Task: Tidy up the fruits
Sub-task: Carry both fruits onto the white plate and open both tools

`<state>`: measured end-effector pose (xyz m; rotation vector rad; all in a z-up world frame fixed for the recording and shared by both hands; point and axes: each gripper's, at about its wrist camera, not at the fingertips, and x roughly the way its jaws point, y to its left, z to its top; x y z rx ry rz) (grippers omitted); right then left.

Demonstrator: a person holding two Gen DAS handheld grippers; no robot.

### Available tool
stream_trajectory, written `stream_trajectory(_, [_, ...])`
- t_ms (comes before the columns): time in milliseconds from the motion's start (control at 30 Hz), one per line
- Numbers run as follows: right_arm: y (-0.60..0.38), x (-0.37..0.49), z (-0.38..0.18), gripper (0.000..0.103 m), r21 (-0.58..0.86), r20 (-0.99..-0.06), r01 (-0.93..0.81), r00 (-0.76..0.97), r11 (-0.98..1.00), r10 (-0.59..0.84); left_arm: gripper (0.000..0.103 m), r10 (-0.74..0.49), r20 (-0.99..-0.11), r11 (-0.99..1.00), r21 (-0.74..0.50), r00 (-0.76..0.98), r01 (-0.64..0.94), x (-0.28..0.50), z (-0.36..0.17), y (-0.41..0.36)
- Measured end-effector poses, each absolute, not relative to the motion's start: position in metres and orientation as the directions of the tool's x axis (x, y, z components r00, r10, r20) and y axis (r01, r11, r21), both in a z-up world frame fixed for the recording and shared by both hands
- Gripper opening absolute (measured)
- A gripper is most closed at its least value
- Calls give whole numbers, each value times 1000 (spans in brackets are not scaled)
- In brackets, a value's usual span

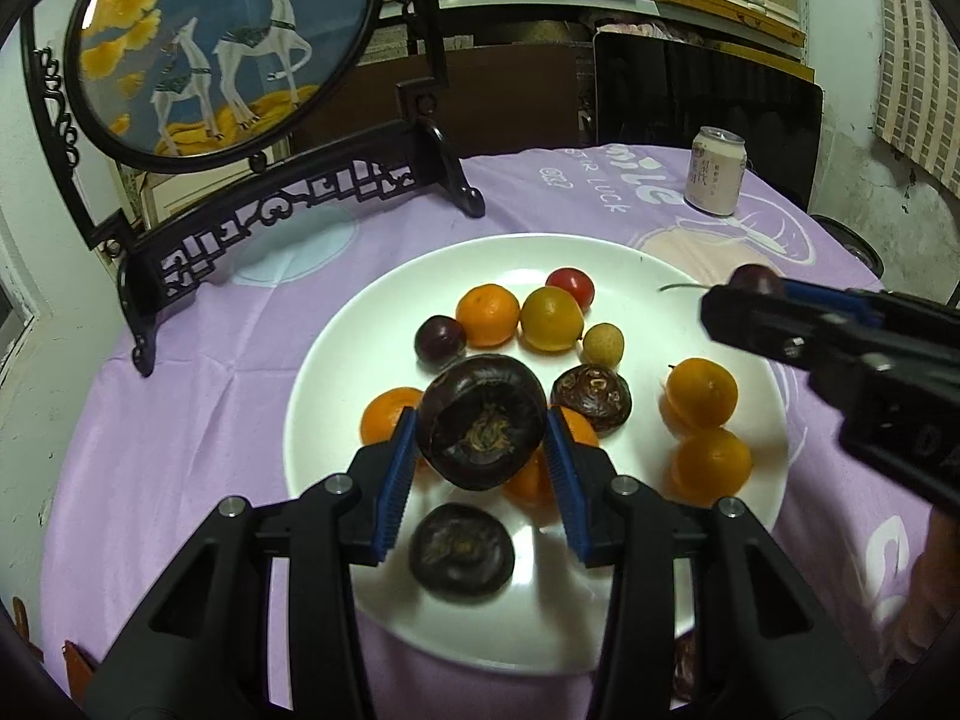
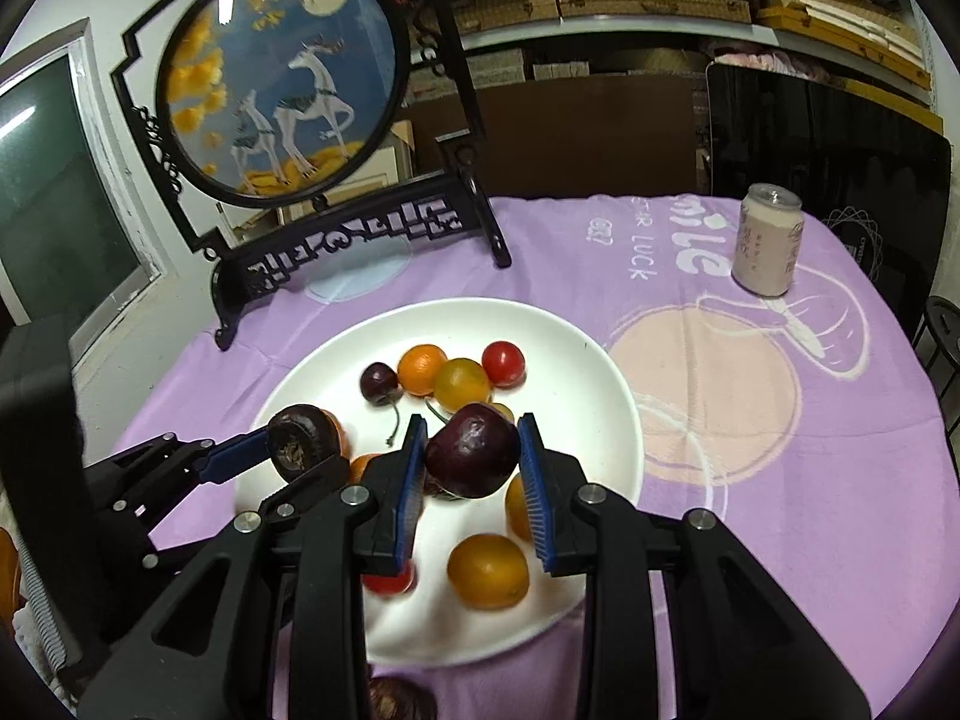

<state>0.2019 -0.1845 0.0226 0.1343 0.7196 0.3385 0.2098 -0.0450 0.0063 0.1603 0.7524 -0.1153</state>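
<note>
1. Lilac printed tablecloth (image 2: 750, 468) covers a round table; a carved black stand holding a round deer screen (image 2: 282, 84) rises at the back, a pale drink can (image 2: 765, 246) stands well apart on the right, shelves of boxes lie behind.
2. White plate (image 1: 336, 360) lies mid-table and holds the loose fruit.
3. Left gripper (image 1: 480, 450) is clamped, narrowly parted, on a dark water chestnut (image 1: 480, 420), held above the plate.
4. Right gripper (image 2: 471, 468) is nearly closed on a dark cherry (image 2: 474, 450), likewise above the plate.
5. Step judged: both fruits are in carriage to their groups; next each must be lowered beside its own kind and freed gently, since round fruit may roll.
6. Count on the plate, left view: two water chestnuts; one cherry (image 1: 440, 337); one cherry tomato (image 1: 571, 285); one pale longan (image 1: 603, 343); about seven orange or yellow fruits, some hidden behind the fingers; the right view shows a second red tomato (image 2: 390, 582).
</note>
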Motion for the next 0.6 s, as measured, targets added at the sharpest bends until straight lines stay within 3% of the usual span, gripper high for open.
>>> stream_trajectory(200, [-184,213,7,31,256,-644,-260,672,931,365,45,-34,-686,979,122,727,161,216,-1,-49])
stream_trajectory(233, [-185,214,6,31,266,-645,-265,666,927,375,49,-36,-686,980,119,727,161,217,0,-49])
stream_trajectory(300, [-185,215,5,46,281,-650,-265,655,922,386,61,-36,-685,981,116,728,157,218,-1,-48])
stream_trajectory(600, [-184,204,16,48,256,-635,-265,679,930,368,73,-5,-667,982,138,745,131,207,6,-45])
